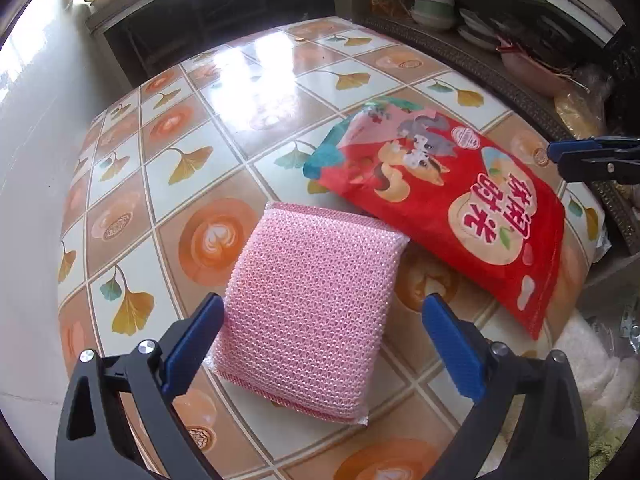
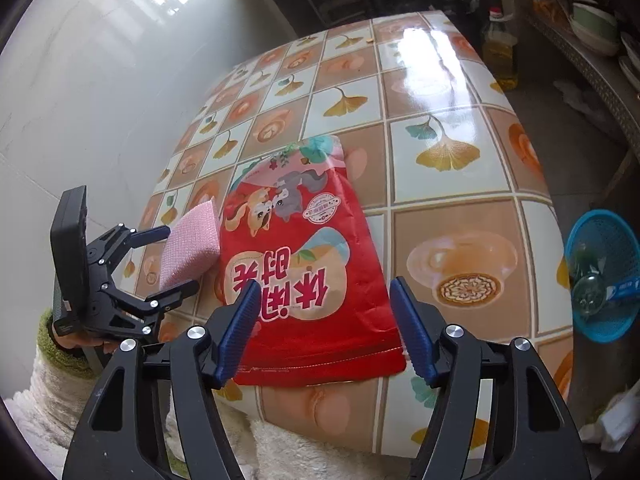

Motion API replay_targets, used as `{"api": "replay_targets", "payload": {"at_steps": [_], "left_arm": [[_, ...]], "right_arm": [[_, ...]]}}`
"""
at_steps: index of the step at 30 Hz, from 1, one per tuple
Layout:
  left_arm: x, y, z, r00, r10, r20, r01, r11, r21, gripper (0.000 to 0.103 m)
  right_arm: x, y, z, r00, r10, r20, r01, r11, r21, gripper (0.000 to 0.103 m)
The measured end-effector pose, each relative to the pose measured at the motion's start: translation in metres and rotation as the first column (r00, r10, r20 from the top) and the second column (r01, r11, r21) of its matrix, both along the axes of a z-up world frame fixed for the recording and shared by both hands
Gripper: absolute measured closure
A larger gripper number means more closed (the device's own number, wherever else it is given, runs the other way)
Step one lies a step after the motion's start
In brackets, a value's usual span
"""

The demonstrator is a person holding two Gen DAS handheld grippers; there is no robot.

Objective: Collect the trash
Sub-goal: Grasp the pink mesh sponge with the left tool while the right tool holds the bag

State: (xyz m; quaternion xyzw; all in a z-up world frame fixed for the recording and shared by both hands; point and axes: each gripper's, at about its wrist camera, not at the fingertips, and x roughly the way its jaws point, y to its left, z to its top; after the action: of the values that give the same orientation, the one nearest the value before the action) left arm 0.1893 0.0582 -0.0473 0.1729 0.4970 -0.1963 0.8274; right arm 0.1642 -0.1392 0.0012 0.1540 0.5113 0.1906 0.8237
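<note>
Trash here is a red snack bag (image 2: 308, 280) lying flat on the table (image 2: 472, 168), which wears a glossy cloth of ginkgo leaves and coffee cups. Its sealed bottom edge points toward the near table edge, and its opened top points away. A pink scrub pad (image 1: 312, 312) in clear wrap lies just beside the bag on its left in the right wrist view; in the left wrist view the bag's edge appears to overlap the pad's far corner.

Both blue fingers of the right gripper (image 2: 324, 328) stand apart on either side of the bag's bottom end, not pressing it. Those of the left gripper (image 1: 320, 344) stand wide on either side of the pad's near end; the left one is just beside the pad, the right one clear of it. A hand in a fluffy white sleeve with a green cuff (image 2: 48, 344) holds that gripper.

Off the table's right side stands a blue basket (image 2: 604, 276) with a clear bottle inside. Shelves of bowls (image 1: 436, 12) run along the far wall.
</note>
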Motion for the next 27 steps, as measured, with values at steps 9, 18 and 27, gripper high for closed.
{"api": "replay_targets", "payload": {"at_steps": [9,18,27], "left_arm": [[-0.009,0.037,0.01,0.951,0.309,-0.004,-0.306,0.938,-0.161,0.026],[-0.025,0.059,0.014,0.861,0.506,-0.049,-0.491,0.803,-0.337,0.027],[-0.031,0.056,0.013,0.864,0.502,-0.035,-0.481,0.804,-0.349,0.027]], "right_arm": [[0.003,0.007,-0.014,1.0,0.003,-0.013,-0.004,0.995,-0.098,0.038],[0.005,0.043,-0.026,0.998,0.055,0.008,-0.051,0.962,-0.268,0.061],[-0.001,0.042,-0.023,0.999,0.016,0.031,-0.004,0.944,-0.33,0.103]]}}
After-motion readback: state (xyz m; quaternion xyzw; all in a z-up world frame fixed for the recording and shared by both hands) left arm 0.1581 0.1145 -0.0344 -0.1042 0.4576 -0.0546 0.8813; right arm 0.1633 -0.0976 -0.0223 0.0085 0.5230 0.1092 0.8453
